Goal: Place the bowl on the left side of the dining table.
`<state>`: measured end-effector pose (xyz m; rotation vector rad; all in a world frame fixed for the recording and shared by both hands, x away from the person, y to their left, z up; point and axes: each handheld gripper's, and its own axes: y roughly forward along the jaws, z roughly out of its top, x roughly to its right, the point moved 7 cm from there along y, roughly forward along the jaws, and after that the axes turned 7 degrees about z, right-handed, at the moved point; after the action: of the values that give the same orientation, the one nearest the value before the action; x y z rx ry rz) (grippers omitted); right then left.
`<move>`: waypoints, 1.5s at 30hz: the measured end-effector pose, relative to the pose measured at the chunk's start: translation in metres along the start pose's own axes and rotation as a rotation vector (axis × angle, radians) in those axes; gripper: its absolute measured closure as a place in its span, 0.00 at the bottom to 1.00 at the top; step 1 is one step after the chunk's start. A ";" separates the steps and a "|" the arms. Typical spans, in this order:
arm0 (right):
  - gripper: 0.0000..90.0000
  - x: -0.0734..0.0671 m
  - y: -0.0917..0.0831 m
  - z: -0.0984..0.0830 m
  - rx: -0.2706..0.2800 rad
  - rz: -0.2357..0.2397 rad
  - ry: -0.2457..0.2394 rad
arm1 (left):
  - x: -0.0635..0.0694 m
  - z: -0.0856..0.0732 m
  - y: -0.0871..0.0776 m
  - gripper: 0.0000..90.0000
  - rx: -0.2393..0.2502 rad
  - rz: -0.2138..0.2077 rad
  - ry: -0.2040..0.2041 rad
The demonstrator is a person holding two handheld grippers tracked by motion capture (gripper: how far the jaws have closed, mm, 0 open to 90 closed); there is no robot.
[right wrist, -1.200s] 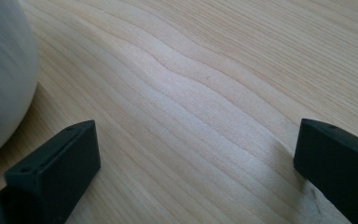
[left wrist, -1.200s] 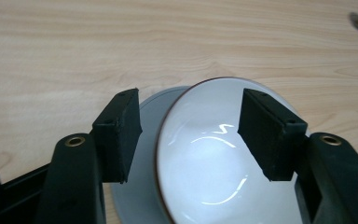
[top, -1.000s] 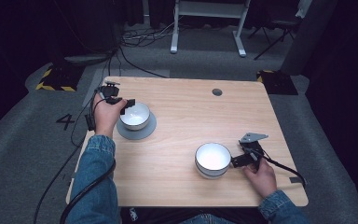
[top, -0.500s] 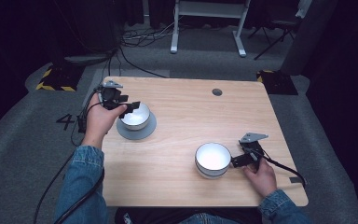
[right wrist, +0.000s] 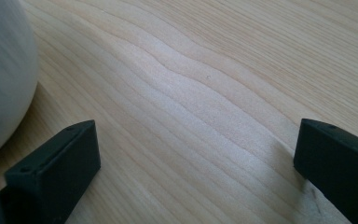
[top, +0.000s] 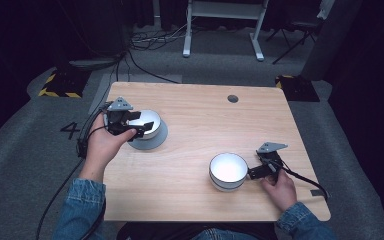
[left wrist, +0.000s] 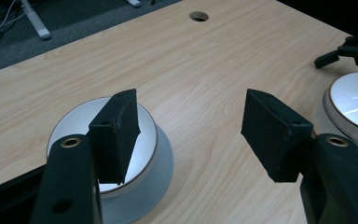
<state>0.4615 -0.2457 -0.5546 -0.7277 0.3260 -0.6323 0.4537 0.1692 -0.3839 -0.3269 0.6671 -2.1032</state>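
A white bowl (top: 149, 121) stands on a grey saucer (top: 152, 143) at the table's left. My left gripper (top: 136, 125) hovers open at its near-left rim, pointing right. In the left gripper view one jaw hangs over that bowl (left wrist: 147, 137) and saucer (left wrist: 166, 158), the other over bare wood; nothing is between them (left wrist: 193, 119). A second white bowl (top: 228, 170) sits at the near right. My right gripper (top: 254, 173) lies low on the table at its right side, open. In the right gripper view the jaws (right wrist: 196, 154) span bare wood, with the bowl's wall (right wrist: 2, 70) at left.
The wooden table (top: 205, 125) has a round cable hole (top: 233, 98) near its far edge. Cables trail off the table from both grippers. In the left gripper view the second bowl (left wrist: 354, 100) and the right gripper (left wrist: 349, 49) show at far right.
My left hand has come nearer and rightward, bringing its gripper from beyond the left bowl's far-left side onto its rim. The right gripper and both bowls have stayed still.
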 end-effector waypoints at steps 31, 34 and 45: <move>0.01 0.000 0.000 0.000 0.001 0.000 0.000 | 0.061 -0.052 -0.035 0.40 0.043 -0.087 0.099; 0.01 0.000 0.000 0.000 0.000 0.000 0.000 | 0.066 -0.059 -0.037 0.40 0.041 -0.100 0.101; 0.01 0.000 0.000 0.000 0.001 0.000 0.000 | 0.074 -0.070 -0.033 0.39 0.009 -0.090 0.114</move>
<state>0.4615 -0.2456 -0.5546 -0.7271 0.3257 -0.6327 0.3568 0.1484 -0.4236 -0.2366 0.7215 -2.2228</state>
